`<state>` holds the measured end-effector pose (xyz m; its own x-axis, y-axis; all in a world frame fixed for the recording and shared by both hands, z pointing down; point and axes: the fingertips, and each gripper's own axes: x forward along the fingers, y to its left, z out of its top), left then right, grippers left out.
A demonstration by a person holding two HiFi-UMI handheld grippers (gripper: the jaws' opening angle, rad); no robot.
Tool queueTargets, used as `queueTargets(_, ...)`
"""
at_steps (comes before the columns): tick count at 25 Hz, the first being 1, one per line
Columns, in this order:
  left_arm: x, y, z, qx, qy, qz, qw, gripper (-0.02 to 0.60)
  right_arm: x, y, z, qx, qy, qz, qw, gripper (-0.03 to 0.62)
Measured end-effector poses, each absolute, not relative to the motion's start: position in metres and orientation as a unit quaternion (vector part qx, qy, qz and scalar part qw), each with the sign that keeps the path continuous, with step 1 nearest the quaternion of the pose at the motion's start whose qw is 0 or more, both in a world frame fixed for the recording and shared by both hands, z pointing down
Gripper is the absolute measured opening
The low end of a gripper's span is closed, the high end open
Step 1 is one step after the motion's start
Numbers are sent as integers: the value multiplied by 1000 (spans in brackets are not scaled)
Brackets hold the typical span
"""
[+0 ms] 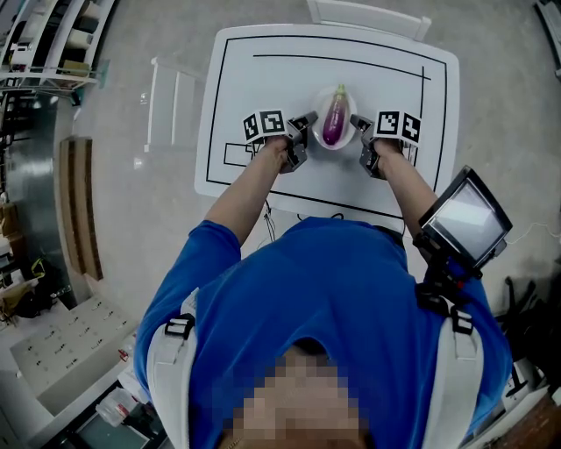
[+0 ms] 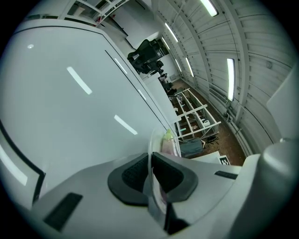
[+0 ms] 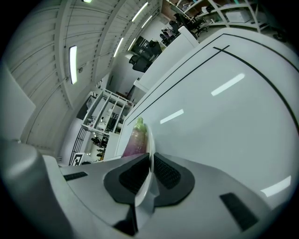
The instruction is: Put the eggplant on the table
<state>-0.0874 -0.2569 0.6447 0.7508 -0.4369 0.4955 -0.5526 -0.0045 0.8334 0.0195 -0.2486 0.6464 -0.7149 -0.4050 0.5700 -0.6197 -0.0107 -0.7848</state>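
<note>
A purple eggplant (image 1: 334, 117) with a green stem lies in a white plate (image 1: 321, 138) over the middle of the white table (image 1: 263, 83). My left gripper (image 1: 304, 129) is shut on the plate's left rim and my right gripper (image 1: 359, 130) is shut on its right rim. In the left gripper view the plate rim (image 2: 150, 149) runs edge-on between the dark pads (image 2: 133, 175), with the eggplant (image 2: 168, 142) beyond. The right gripper view shows the rim (image 3: 150, 142) pinched the same way and the eggplant (image 3: 136, 140) lying in the plate.
The table carries black outline markings (image 1: 429, 105). A white chair (image 1: 173, 103) stands at its left and another chair (image 1: 368, 17) at the far side. A screen on a stand (image 1: 463, 224) sits at the right. Shelving (image 1: 44, 44) lines the far left.
</note>
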Motion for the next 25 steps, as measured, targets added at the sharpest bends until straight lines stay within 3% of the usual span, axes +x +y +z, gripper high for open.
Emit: queueTargets(25, -82, -259, 650, 722, -358, 120, 579, 26, 22, -251, 655, 388, -698, 584, 143, 15)
